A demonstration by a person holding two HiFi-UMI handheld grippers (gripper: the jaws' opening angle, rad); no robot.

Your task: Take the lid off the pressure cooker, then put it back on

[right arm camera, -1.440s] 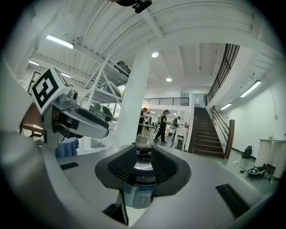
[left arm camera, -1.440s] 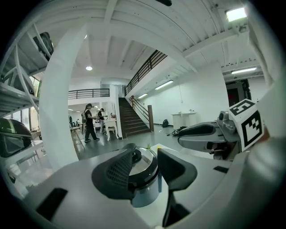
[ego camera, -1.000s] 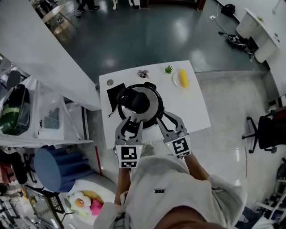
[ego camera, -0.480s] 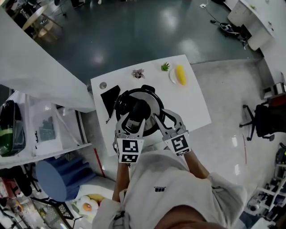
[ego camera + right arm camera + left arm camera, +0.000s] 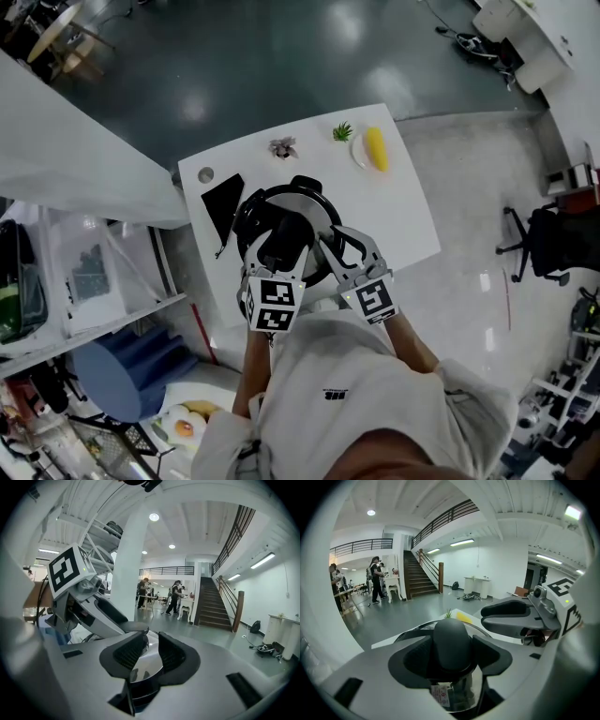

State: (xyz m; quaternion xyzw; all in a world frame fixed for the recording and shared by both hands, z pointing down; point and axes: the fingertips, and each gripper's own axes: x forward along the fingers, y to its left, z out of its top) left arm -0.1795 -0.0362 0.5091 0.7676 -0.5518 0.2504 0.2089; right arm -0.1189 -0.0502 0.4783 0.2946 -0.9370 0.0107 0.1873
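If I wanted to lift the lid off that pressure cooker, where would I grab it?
Probably by the raised black handle on top of the lid, pinched across its narrow sides, coming down from the person's side. It stands proud of the smooth steel dome, which offers no other hold.

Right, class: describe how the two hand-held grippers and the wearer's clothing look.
The left gripper and right gripper have light grey bodies and black ribbed fingers, each bearing a white cube with black square markers. The person wears a white top.
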